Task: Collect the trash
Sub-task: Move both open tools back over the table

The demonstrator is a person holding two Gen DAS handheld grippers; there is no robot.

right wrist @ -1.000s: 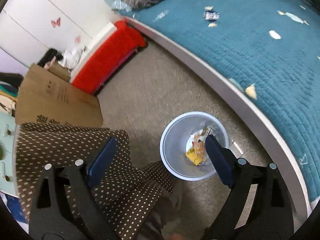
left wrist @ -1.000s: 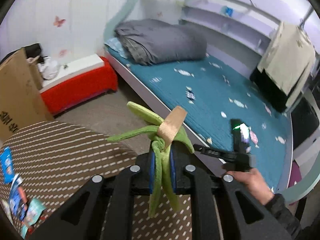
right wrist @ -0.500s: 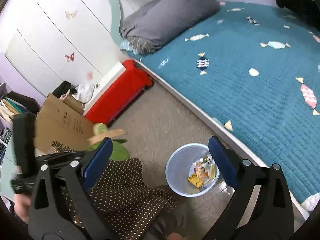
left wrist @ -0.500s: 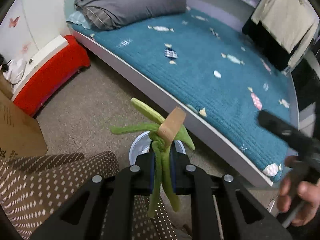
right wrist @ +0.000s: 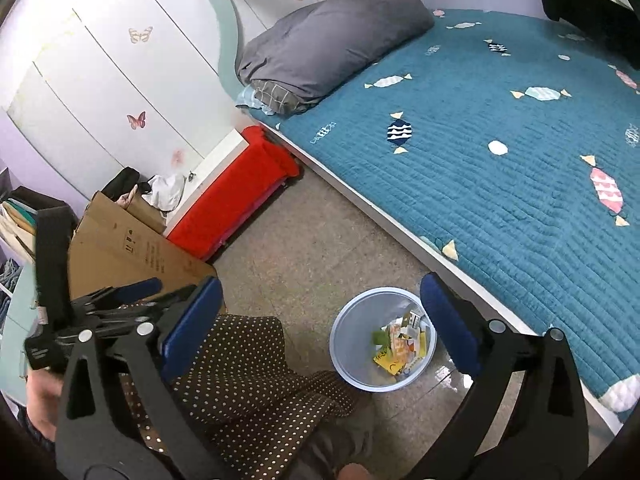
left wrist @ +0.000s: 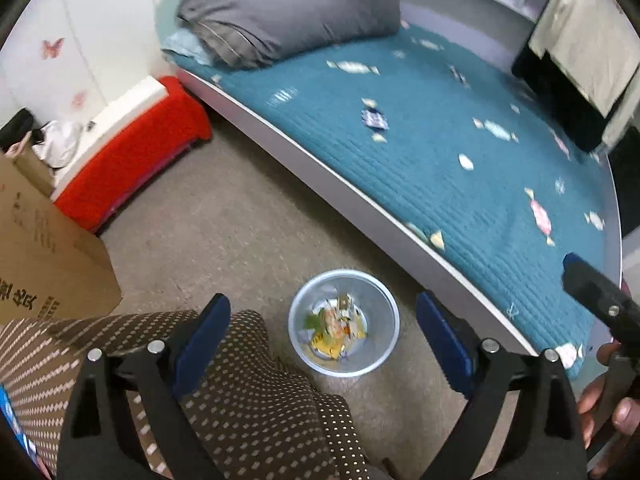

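Left gripper [left wrist: 322, 334]: black frame, blue pads, jaws spread wide, nothing between them. Right gripper [right wrist: 318, 326]: same build, jaws spread wide, nothing held. Round pale-blue plastic trash bin [left wrist: 382, 302]: on the grey floor, between the brown polka-dot tablecloth [left wrist: 256, 408] and the teal quilted bed [left wrist: 460, 184]. Contents: green leafy scrap [left wrist: 314, 321] lying among yellow and orange wrappers [right wrist: 400, 346]. Brown cardboard box [left wrist: 44, 248] stands beside red-covered bench [left wrist: 132, 152].
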